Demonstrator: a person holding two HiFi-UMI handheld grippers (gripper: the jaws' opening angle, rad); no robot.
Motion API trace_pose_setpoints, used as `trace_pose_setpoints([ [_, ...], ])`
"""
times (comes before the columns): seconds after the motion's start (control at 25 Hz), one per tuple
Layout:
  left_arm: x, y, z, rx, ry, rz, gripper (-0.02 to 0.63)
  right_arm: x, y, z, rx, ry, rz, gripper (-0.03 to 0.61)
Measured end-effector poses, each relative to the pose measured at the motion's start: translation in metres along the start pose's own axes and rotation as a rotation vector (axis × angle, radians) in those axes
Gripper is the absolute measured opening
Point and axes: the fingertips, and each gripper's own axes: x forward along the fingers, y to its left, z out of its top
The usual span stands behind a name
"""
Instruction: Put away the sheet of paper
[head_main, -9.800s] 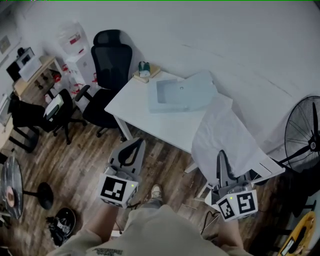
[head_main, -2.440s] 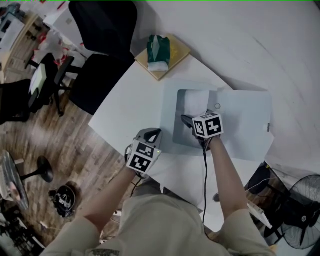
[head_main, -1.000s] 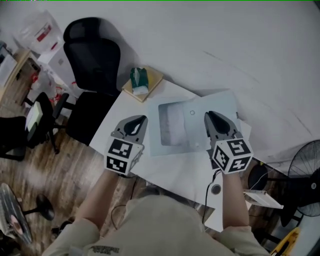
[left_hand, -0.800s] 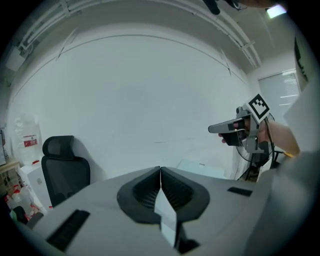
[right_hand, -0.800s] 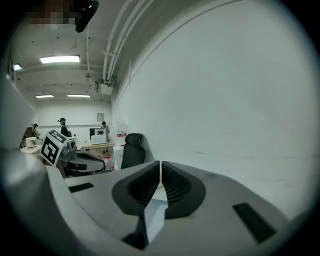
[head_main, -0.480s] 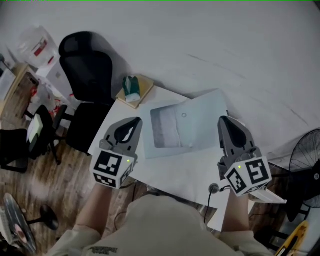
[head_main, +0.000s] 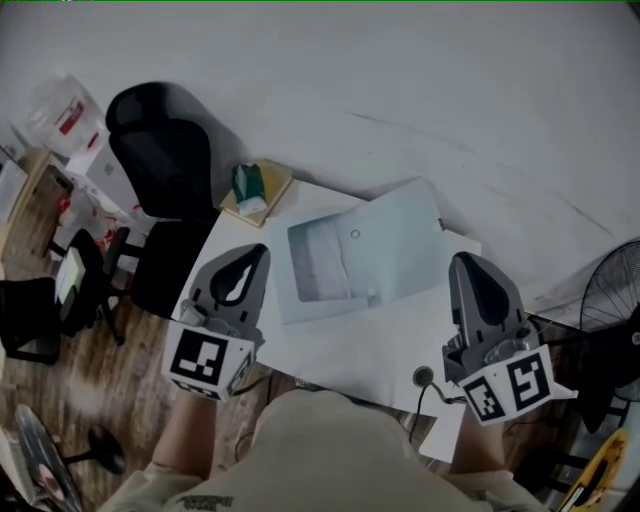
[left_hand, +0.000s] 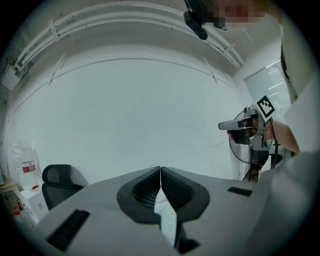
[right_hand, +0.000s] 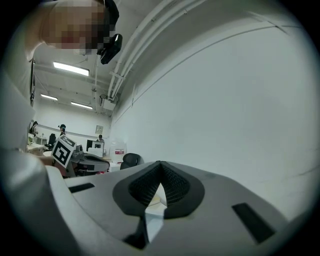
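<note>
A pale blue document pouch (head_main: 385, 245) lies flat on the white table (head_main: 350, 345), with a snap button near its middle. The white sheet of paper (head_main: 318, 265) shows through the pouch's clear left part. My left gripper (head_main: 256, 252) hovers over the table's left edge, shut and empty, beside the pouch. Off the pouch's right corner, my right gripper (head_main: 466, 262) is held up with its jaws shut on nothing. In the gripper views, the left gripper (left_hand: 160, 170) and the right gripper (right_hand: 160, 165) have pads that meet, and both point at the bare wall.
A wooden board with a green tissue pack (head_main: 250, 188) sits at the table's far left corner. A black office chair (head_main: 165, 135) stands behind it. A floor fan (head_main: 612, 290) is at the right. A cable plug (head_main: 424, 377) lies near the table's front edge.
Both grippers have drawn back from the pouch toward me and spread apart. The right jaws have shut. The pouch lies where it was on the table.
</note>
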Motion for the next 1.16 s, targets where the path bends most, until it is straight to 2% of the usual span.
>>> trace_pose_setpoints([
  [0.2, 0.002, -0.018, 0.009, 0.009, -0.014, -0.013, 0.02, -0.016, 0.001, -0.01, 0.018, 0.013, 0.006, 0.021],
  [0.36, 0.0, -0.031, 0.014, 0.003, -0.043, -0.017, 0.02, -0.021, 0.001, -0.029, 0.08, 0.047, 0.037, 0.021],
  [0.52, 0.003, -0.037, -0.003, 0.0, 0.0, -0.027, 0.02, -0.019, -0.001, -0.048, 0.134, 0.078, 0.056, 0.021],
  [0.68, 0.006, -0.041, -0.017, 0.048, 0.04, -0.014, 0.02, -0.018, -0.005, -0.05, 0.145, 0.081, 0.059, 0.021],
  [1.16, 0.01, -0.036, -0.024, 0.044, 0.051, 0.009, 0.02, -0.009, -0.01, -0.057, 0.143, 0.098, 0.084, 0.021],
])
